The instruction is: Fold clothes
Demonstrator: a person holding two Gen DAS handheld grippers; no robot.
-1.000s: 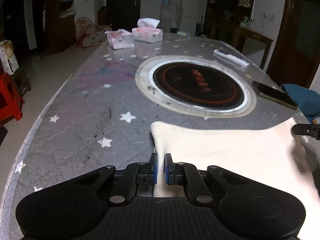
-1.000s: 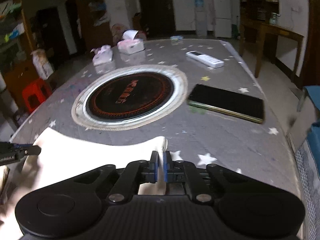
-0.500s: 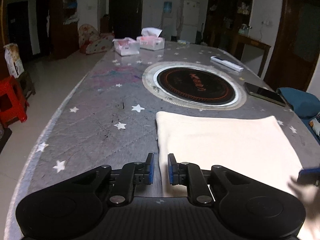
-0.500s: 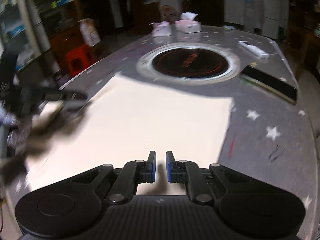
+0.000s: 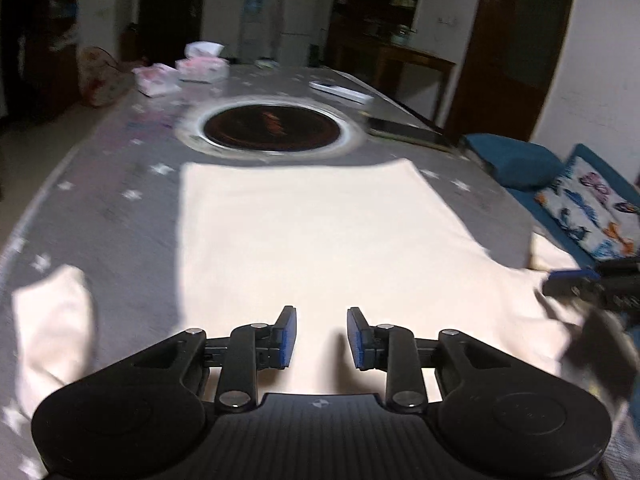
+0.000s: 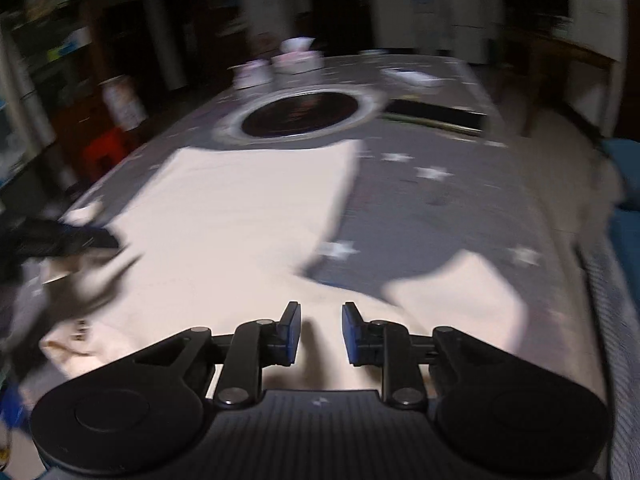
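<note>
A cream shirt (image 5: 312, 236) lies spread flat on the grey star-patterned table (image 5: 104, 204), its far hem just short of the round black hob. One sleeve (image 5: 52, 320) lies out to the left, and the other sleeve (image 6: 460, 292) to the right. My left gripper (image 5: 321, 338) hovers over the near part of the shirt. Its jaws are opening, and nothing sits between the blue pads. My right gripper (image 6: 321, 334) is over the same shirt (image 6: 240, 216) near the right sleeve. Its jaws are also opening, with nothing between them. Each gripper shows blurred at the edge of the other's view.
A round black hob (image 5: 272, 126) is set into the table beyond the shirt. A dark phone (image 5: 404, 130), a white remote (image 5: 340, 92) and tissue boxes (image 5: 200, 68) lie farther back. A blue sofa with a patterned cushion (image 5: 592, 208) stands at the right.
Both grippers were shut on the shirt's far edge. They have drawn back toward the near side, the shirt now lies flat, and both pairs of jaws have parted and let go.
</note>
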